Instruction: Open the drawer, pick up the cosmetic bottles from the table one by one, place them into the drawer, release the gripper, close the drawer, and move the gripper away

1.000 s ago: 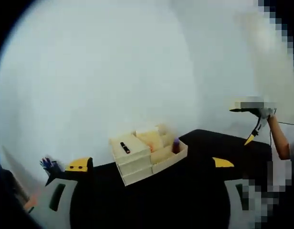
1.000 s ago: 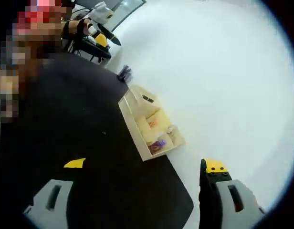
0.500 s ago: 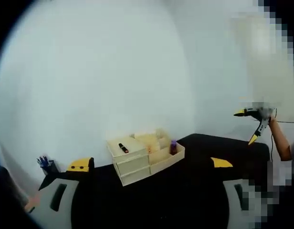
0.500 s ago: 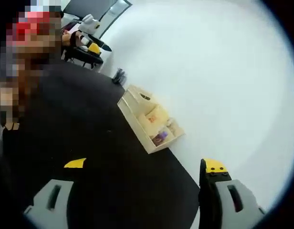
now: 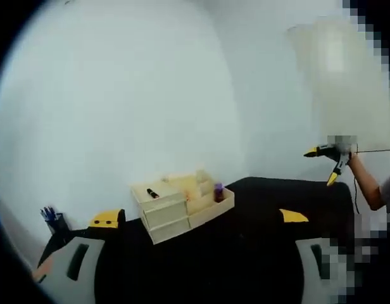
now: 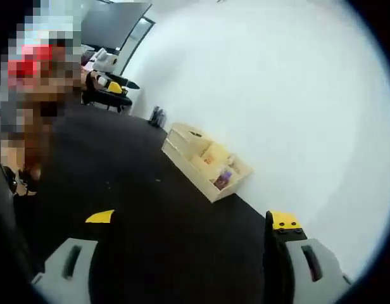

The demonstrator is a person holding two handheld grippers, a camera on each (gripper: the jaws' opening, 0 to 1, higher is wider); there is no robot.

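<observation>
Nearest in the left gripper view, the left gripper [image 5: 198, 221] shows two grey jaws tipped in yellow, standing wide apart with nothing between them, above a matte black table [image 5: 245, 253]. In the right gripper view, the right gripper [image 6: 192, 220] is likewise spread wide and empty over the same dark surface.

Farther back, near the table's far edge, stands a pale wooden organizer [image 5: 181, 204], boxy and flat-sided. The left gripper view faces its stacked drawers [image 5: 163, 215], which sit flush and shut, with a small dark stick-like object [image 5: 153, 193] lying on the flat top above them. Beside the drawers are open-topped compartments; a small purple cosmetic bottle [image 5: 218, 192] stands upright in one near the right end. The right gripper view sees the organizer from the side, showing the compartments' inner dividers and the purple bottle [image 6: 224, 178] inside, but not the drawer fronts.

A dark pen cup [image 5: 52, 218] with bluish pens stands near the table's left edge, well apart from the organizer. Beyond the table rises a plain, smooth white wall [image 5: 119, 95]. The right gripper view also takes in a dark window-like panel [image 6: 113, 22] high at the far end of the room
</observation>
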